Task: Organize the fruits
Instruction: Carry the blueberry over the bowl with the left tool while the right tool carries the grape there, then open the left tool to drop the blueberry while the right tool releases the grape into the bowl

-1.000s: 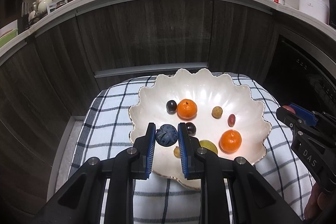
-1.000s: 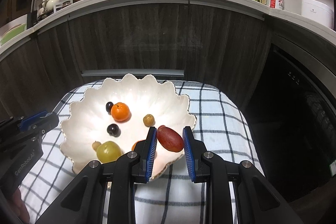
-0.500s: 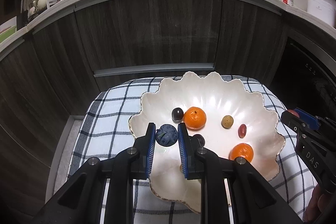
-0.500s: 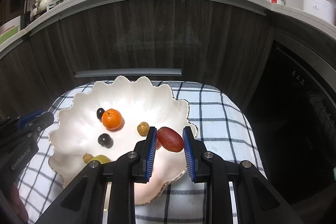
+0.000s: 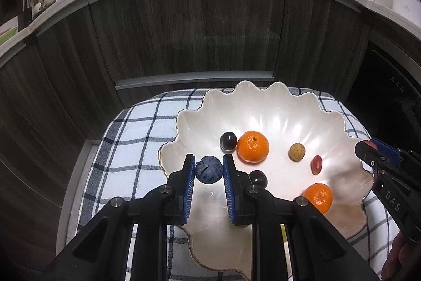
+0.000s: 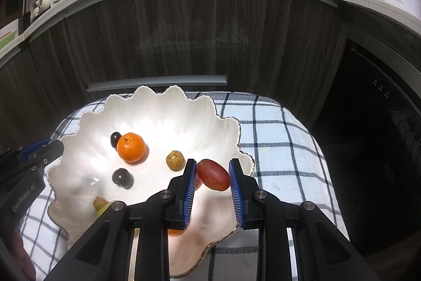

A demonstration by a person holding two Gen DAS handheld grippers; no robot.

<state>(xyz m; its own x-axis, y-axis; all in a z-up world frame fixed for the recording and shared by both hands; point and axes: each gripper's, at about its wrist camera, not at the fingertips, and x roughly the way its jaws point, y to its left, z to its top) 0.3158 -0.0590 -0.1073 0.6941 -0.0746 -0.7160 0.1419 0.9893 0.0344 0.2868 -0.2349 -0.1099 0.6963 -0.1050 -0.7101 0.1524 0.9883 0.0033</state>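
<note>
Both grippers angled downward over the scalloped white bowl, which sat on a blue-and-white checked cloth in front of dark wood cabinet doors.

The left gripper hung above the bowl's left edge, its blue pads clamped on a dark blue plum (round, with a speckled skin) held clear of the bowl's floor. The right gripper hung above the bowl's right rim, its pads clenched on a red oblong grape, tilted between them and likewise held off the bowl. Each gripper showed at the side of the other's view, the right one beyond the bowl's right rim, with part of a hand low behind it.

Inside the bowl lay a mandarin near the centre, a dark grape touching its left side, a tan round fruit to its right, a small red fruit just beyond that, a second dark grape nearer the left gripper, and a second mandarin toward the bowl's near right. A yellow-green fruit peeked out at the bowl's near edge, mostly hidden.
</note>
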